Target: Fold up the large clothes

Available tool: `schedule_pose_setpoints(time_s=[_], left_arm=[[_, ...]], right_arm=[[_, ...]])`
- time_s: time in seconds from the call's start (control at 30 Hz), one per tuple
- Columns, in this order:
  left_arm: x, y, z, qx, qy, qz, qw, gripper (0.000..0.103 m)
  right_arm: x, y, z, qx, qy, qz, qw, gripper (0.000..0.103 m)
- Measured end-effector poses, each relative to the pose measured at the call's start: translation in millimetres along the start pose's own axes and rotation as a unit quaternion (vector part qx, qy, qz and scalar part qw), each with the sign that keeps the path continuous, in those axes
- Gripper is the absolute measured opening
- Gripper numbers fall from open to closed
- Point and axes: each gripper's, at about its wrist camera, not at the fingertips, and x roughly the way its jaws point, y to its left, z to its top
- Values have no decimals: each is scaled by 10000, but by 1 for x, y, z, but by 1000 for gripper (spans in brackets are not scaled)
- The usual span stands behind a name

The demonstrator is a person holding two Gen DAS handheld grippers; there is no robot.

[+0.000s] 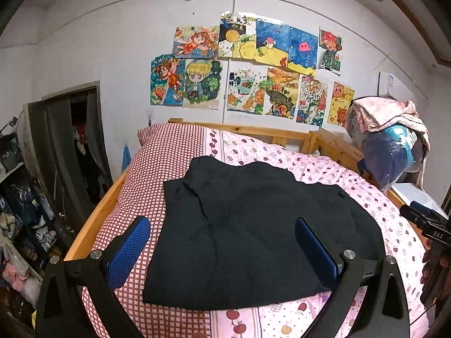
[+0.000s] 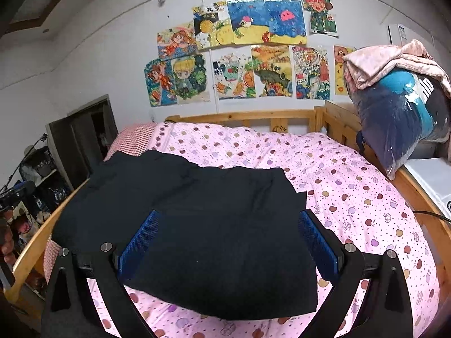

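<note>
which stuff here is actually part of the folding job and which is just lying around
Job:
- black garment, lying folded on the pink bedsheet
- left gripper, open
- right gripper, open

Lying about:
- bagged bundle with pink blanket
- wall drawings
- checked pillow

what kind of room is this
Most likely a child's bedroom: a wooden-framed bed with a pink apple-print sheet, colourful children's drawings taped to the wall, and a black garment laid out on the bed.
</note>
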Motion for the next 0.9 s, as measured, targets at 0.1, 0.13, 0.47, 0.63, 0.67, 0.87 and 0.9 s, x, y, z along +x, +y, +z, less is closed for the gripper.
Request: schedule_pose_setpoints(time_s=[0.1,0.13,0.47,0.63,0.67,0.87,0.9], left_arm=[[-11,-2,-2,28,-38,-7,10000,103],[-13,-4,-2,32,-58,-2,10000,103],[-59,-15,-19,177,-346,56,9992,103],[-73,-19,-29,125,-350,16,9993,103],[-76,-20,-32,128,-351,23,9993,103],[-95,-25,-45,197,-453,82,9987,103],[-98,-26,-46,214,-469,90,9986,103]], right_arm=[[-12,4,-2,-22,-91,49,9999,97],[-17,5,-3,-33,-122,59,9999,97],[-65,19,-14,-81,-465,201,9987,97],[-87,29,-25,-103,-574,312,9978,97],[-89,31,-28,-126,-577,327,9977,97],[-110,40,-42,-208,-697,440,9964,97],[-113,41,-43,-197,-717,463,9962,98]])
